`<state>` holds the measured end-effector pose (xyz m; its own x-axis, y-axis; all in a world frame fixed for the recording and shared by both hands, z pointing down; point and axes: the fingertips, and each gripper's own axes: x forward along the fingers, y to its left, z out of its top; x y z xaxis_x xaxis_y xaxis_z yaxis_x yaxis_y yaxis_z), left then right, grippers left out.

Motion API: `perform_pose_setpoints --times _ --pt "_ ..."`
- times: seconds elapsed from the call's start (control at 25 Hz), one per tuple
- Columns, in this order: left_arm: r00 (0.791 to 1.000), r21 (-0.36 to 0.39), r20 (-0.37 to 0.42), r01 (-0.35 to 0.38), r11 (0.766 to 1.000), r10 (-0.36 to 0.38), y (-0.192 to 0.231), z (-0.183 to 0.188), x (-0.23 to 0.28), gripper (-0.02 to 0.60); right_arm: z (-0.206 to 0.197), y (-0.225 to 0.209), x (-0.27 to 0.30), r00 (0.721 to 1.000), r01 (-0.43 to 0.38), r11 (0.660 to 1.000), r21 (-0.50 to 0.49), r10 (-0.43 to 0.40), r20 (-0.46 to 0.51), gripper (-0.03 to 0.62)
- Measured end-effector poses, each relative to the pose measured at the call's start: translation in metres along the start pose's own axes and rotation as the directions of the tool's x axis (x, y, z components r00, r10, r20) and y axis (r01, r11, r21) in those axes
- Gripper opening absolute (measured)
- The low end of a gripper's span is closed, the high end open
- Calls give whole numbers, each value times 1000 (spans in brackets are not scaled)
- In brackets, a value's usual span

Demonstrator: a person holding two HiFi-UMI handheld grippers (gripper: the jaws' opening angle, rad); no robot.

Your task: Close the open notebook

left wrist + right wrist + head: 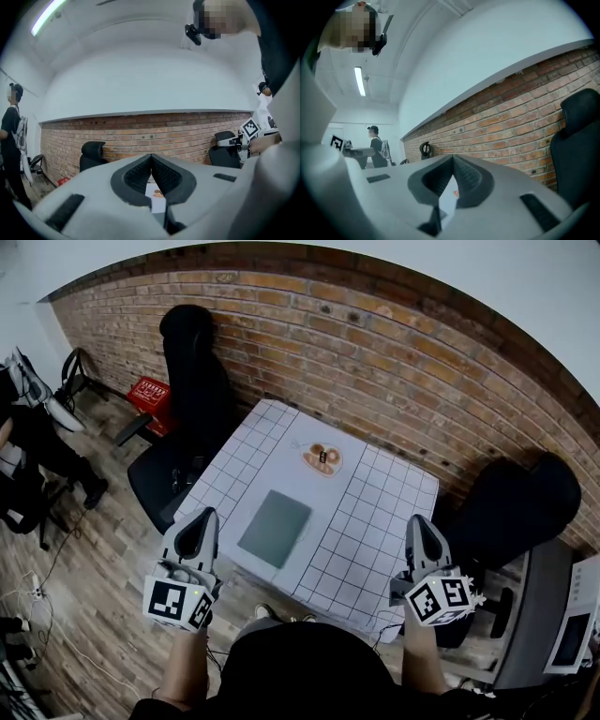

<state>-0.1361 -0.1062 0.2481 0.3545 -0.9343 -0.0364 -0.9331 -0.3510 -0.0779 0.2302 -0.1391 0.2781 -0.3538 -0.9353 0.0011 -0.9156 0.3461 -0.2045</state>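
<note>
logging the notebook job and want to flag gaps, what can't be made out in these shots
notebook: head view, too small to tell spine or cover print.
orange item on the table: head view, too small to name.
left gripper view: shut left claw hides nearly all the table.
right gripper view: shut right claw does likewise.

One notebook (274, 528), one table (375, 521) — two chairs (192, 371) (516, 507)

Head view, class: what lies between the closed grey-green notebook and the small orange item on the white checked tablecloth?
Only bare white checked tablecloth separates the grey-green notebook from the small orange item; the head view shows it.
</note>
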Motion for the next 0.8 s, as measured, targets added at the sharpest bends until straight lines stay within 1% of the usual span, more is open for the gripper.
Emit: perform_pose_setpoints --times 0.08,0.12,0.28,0.44,0.64,0.8 --pt "998 23 55 -1 1000 -1 -3 19 -10 23 12 0 -7 1000 5 1000 -6 -5 25 14" --pt "997 22 75 1 1000 -3 -5 26 -15 25 17 0 -11 999 8 1000 -10 -8 37 14" --pt "993 16 119 -25 1000 23 -9 38 -35 23 31 5 -23 996 10 999 -45 -6 85 14" --pt "989 15 146 -33 999 30 -11 43 -40 23 39 11 -27 994 15 997 -70 -7 112 14" --pt "985 15 170 -27 1000 24 -9 49 -40 23 40 20 -23 993 -11 997 -70 18 113 14" --pt "985 6 174 -25 1000 24 -6 47 -43 23 39 29 -21 992 -22 996 -88 33 120 14"
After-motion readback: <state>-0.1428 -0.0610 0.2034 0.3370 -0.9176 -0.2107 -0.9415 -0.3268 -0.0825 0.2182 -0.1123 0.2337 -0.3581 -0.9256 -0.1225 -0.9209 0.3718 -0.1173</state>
